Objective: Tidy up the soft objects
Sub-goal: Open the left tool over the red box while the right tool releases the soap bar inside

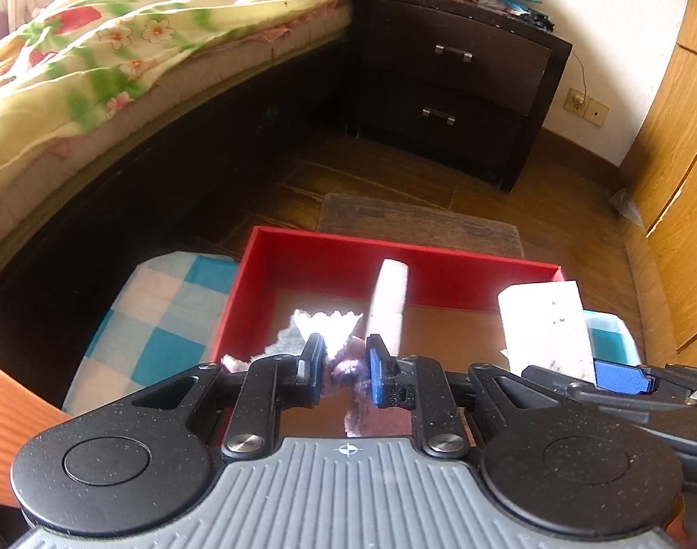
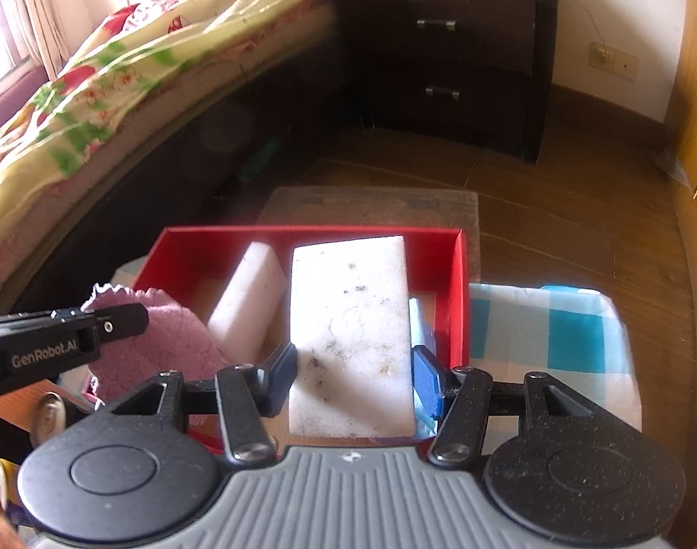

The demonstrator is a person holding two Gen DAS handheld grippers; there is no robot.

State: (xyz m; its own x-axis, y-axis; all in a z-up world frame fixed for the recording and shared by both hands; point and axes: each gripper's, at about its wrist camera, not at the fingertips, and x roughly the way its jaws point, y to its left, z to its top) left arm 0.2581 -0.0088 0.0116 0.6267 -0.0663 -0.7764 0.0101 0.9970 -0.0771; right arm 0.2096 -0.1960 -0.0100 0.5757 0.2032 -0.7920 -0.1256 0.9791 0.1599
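Red box [image 2: 458, 283] — on the checked cloth [image 2: 549, 320], one white sponge [image 2: 248, 302] already inside.
Large white sponge [image 2: 353, 334] — clamped in my right gripper [image 2: 353, 379], over the box; I lower it flat beside the first before releasing.
Pink cloth [image 1: 344, 366] — pinched in my left gripper [image 1: 344, 366] above the box's near-left corner; I keep it clear.

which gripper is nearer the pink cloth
Left. The left gripper is shut on the pink cloth; the right gripper holds a white sponge beside it.
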